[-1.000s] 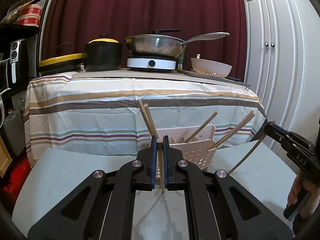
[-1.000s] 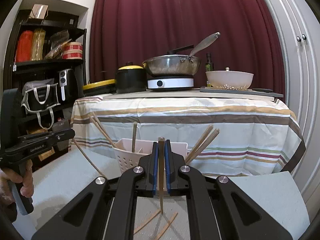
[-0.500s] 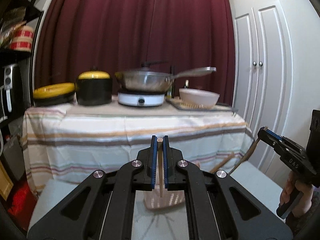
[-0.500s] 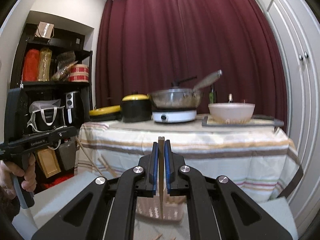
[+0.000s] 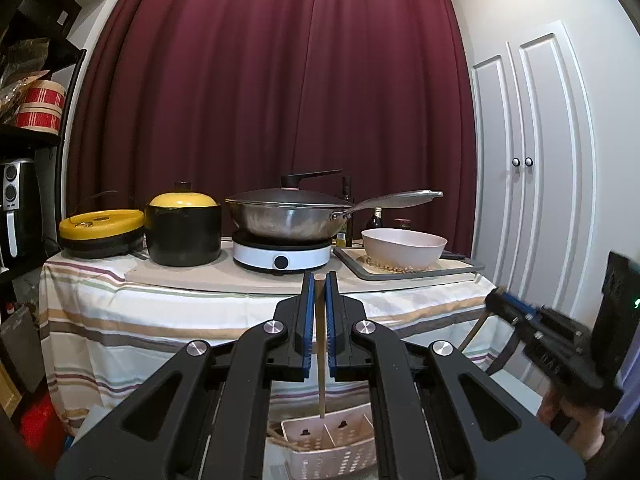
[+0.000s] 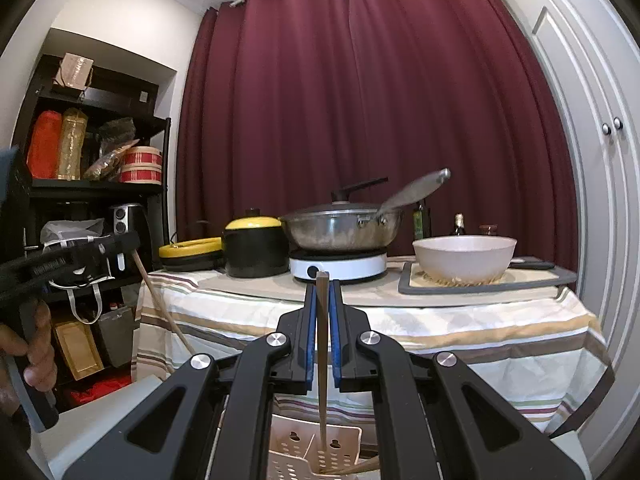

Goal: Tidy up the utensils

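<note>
1. My left gripper point(image 5: 319, 280) has its blue-padded jaws pinched on a pale wooden chopstick point(image 5: 320, 344) that stands upright, its lower tip hanging above the perforated pink plastic utensil basket point(image 5: 320, 446).
2. My right gripper point(image 6: 322, 280) is likewise clamped on a darker wooden chopstick point(image 6: 322, 360), held upright, its tip over a basket compartment.
3. From the left camera the right gripper sits at the right edge, blurred; a thin stick angles down from its tip, though I cannot tell the grip from this side.
4. At least one more chopstick seems to lie slanted in the basket, seen at the bottom of the right view.
5. Behind stands a table under a striped cloth point(image 5: 120, 320), carrying a steel wok point(image 5: 288, 220) on a white hotplate point(image 5: 282, 256), a black pot with a yellow lid point(image 5: 183, 232) and a pale bowl point(image 5: 404, 248).
</note>
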`<action>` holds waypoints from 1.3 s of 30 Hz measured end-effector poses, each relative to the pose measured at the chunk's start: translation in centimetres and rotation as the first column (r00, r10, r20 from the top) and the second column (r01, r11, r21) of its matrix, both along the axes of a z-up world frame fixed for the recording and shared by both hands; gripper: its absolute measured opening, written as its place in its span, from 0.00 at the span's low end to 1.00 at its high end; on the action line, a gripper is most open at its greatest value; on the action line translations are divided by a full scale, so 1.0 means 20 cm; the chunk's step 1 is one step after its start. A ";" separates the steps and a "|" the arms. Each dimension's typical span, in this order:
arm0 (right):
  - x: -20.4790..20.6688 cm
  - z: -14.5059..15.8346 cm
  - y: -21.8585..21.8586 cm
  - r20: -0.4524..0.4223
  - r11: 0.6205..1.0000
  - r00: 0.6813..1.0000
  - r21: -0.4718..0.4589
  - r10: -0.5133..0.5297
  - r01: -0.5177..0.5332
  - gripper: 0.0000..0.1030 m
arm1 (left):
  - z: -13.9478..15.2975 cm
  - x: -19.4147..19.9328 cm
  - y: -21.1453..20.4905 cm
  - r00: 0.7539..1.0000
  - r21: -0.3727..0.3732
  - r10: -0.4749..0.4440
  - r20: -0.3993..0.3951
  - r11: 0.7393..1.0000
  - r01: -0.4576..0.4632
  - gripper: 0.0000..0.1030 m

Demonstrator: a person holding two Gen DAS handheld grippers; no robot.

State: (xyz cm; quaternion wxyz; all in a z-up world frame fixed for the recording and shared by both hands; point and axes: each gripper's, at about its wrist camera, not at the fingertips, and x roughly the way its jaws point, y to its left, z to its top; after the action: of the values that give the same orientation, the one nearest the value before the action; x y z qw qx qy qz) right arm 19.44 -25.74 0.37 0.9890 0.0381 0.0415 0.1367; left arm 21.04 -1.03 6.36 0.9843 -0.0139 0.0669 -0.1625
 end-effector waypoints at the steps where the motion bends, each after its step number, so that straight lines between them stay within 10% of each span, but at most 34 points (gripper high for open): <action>1: 0.02 -0.02 0.00 -0.010 1.000 1.000 -0.001 -0.002 0.002 0.07 | -0.02 0.02 -0.01 1.000 0.003 -0.002 -0.011 1.000 0.002 0.06; 13: 0.18 -0.37 0.08 -0.168 0.999 0.986 -0.044 -0.009 0.002 0.10 | -0.49 0.21 -0.07 0.980 0.029 0.003 -0.201 1.000 0.003 0.09; 17: 0.14 -0.40 0.08 -0.180 0.999 0.983 -0.044 -0.020 0.012 0.40 | -0.56 0.20 -0.07 0.974 0.026 0.007 -0.225 1.000 -0.001 0.36; 24: -0.03 -0.35 0.08 -0.135 0.997 0.990 -0.064 -0.041 0.033 0.55 | -0.53 0.04 -0.07 0.986 0.044 0.019 -0.167 0.999 -0.011 0.64; 39: -0.57 -0.71 0.12 -0.259 0.994 0.962 -0.089 -0.083 0.062 0.57 | -0.87 -0.48 0.05 0.968 0.101 0.141 -0.208 0.987 -0.122 0.66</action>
State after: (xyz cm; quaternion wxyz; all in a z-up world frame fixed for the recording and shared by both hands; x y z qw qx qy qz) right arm 8.06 -23.40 -13.75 0.9799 0.0176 0.1759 0.0924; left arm 11.47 -0.12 -11.01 0.9797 0.0071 0.1785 -0.0913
